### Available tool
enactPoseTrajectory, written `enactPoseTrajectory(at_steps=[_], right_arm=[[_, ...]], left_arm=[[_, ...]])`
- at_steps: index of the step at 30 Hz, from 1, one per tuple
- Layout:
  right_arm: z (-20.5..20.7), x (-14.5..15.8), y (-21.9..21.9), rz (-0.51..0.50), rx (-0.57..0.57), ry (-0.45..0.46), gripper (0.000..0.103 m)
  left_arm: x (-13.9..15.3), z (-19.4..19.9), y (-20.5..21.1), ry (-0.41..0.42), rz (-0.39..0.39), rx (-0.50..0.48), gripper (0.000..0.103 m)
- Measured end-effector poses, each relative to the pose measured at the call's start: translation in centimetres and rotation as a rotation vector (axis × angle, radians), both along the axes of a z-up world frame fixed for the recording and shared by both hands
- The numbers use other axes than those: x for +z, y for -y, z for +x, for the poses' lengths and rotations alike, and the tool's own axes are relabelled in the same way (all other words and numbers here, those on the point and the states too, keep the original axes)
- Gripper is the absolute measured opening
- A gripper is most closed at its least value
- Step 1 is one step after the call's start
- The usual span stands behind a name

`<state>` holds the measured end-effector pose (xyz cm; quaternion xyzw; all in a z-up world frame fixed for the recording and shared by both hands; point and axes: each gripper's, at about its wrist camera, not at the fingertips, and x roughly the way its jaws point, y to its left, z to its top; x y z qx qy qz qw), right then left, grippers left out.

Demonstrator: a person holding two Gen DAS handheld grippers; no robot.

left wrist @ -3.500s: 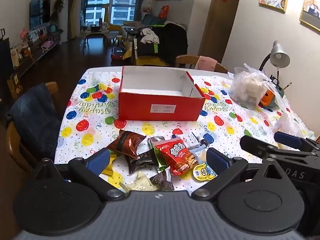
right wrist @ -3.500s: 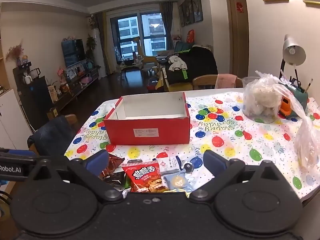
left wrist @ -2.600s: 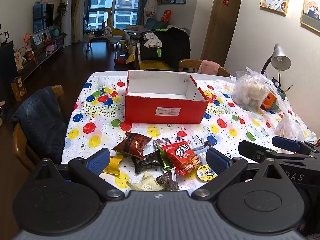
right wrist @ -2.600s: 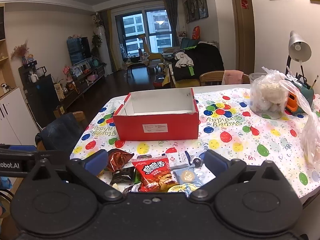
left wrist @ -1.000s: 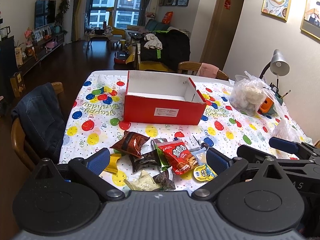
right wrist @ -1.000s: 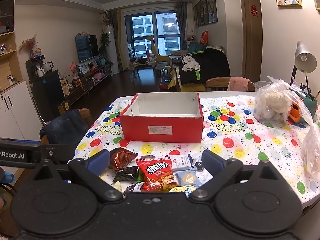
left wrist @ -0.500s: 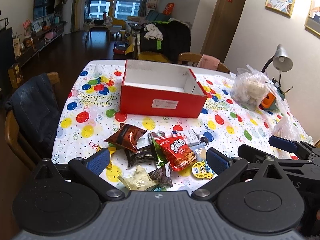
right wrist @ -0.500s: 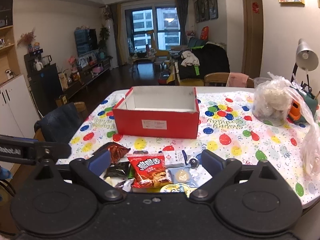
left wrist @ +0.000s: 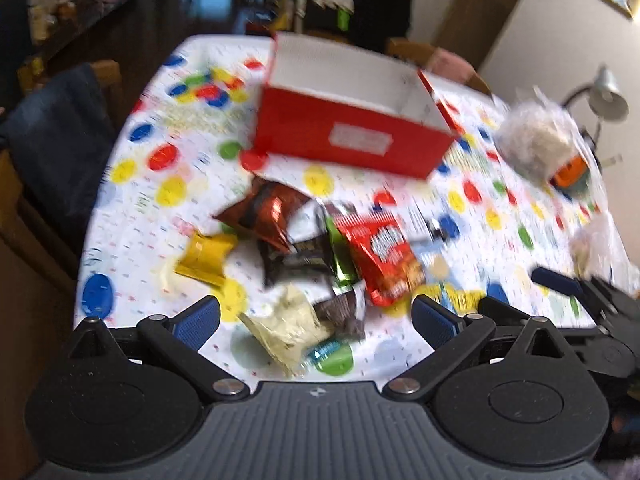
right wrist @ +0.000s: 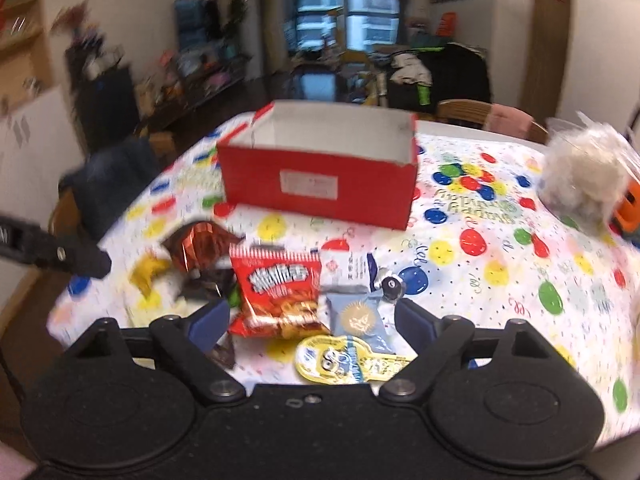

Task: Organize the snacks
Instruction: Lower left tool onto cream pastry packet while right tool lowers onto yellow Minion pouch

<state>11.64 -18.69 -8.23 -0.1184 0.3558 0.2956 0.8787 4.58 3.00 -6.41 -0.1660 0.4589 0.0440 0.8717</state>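
Observation:
An open, empty red box (left wrist: 352,136) (right wrist: 320,176) stands mid-table. In front of it lies a pile of snacks: a red packet (left wrist: 380,252) (right wrist: 276,284), a brown-orange bag (left wrist: 264,212) (right wrist: 200,244), a yellow pack (left wrist: 206,258), a pale bag (left wrist: 288,328), dark packets (left wrist: 300,256), a blue-white sachet (right wrist: 358,316) and a yellow cartoon pack (right wrist: 340,360). My left gripper (left wrist: 316,320) is open and empty above the near snacks. My right gripper (right wrist: 314,322) is open and empty over the red packet and sachet. Both views are motion-blurred.
The table has a balloon-print cloth (right wrist: 500,248). A clear bag of white stuff (left wrist: 536,140) (right wrist: 584,172) and a desk lamp (left wrist: 604,92) stand at the right. A chair with a dark jacket (left wrist: 56,136) is at the left edge.
Both grippers have dropped and moved forward toward the snack pile, tilting downward. The snacks and box have not moved. Both stay open.

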Motion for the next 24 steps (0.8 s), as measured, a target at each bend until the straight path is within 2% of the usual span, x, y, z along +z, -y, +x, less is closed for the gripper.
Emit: enactPoseTrajectory(at_steps=[5,9,14,21,24], right_arm=[[1.1,-3.0,-0.5,-0.1,0.101,-0.035,0.085],[1.8,-5.2,-0.9,-0.162,0.164,-0.051,0.083],[3.1,-6.9,-1.0,-0.236,0.22,-0.019,0.081],[5.0,-8.6,-0.7,-0.234,0.247,-0.068,0.079],[5.3,-8.8,-0.7,-0.213,0.248,-0.091,0.079]], left_arm=[[-2.8,1.3,0.8,-0.067,0.025,-0.07,0.102],[-4.7,2.1,0.7,-0.13,0.01,-0.063,0.093],[-6.1,2.6,0.0,-0.168,-0.008,-0.042,0.086],[-7.7,2.9,-1.0,-0.204,-0.077,-0.006,0.086],[-8.2,3.3,-1.8,-0.204,-0.118,0.023,0.08]])
